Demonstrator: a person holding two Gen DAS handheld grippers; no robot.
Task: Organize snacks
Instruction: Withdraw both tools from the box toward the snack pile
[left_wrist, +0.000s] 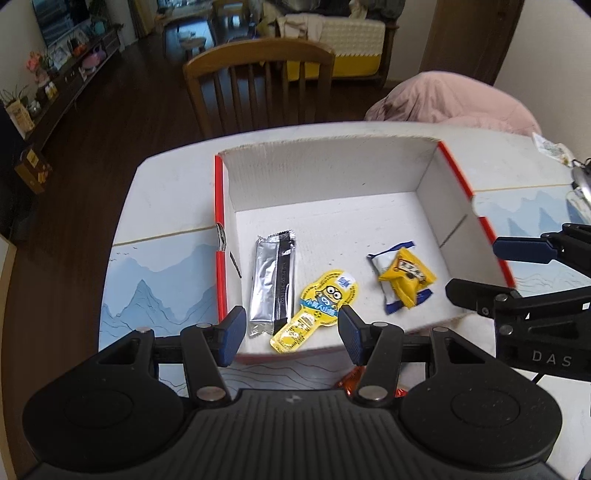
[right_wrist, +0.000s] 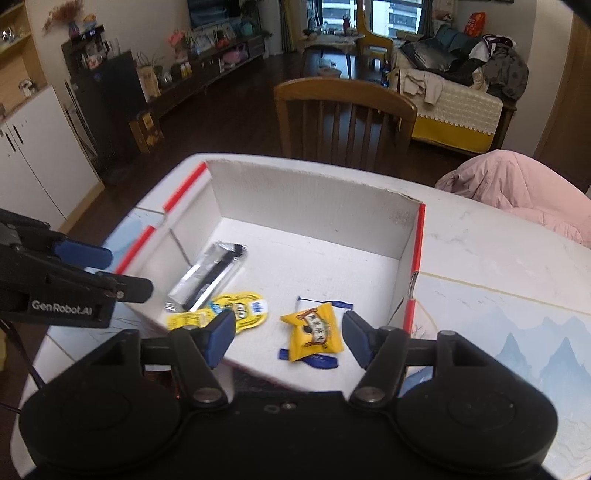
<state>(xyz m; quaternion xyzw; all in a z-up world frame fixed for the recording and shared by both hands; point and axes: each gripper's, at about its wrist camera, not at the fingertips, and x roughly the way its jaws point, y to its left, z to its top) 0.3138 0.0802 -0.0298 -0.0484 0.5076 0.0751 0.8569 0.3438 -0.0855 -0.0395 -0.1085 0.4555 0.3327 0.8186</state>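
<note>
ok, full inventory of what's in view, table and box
box: 1, white inside, red edges, open, on the table
table: 1, white with blue mountain print
silver-black bar: 1, in box, left side
yellow cartoon packet: 1, in box, middle, touching the bar
yellow candy pack: 1, on a white-blue wrapper, in box, right side
orange wrapper: 1, on table near the box's front edge, mostly hidden
wooden chair: 1, brown, beyond table
pink cloth: 1, far right
left gripper: jaws open, empty
right gripper: jaws open, empty
</note>
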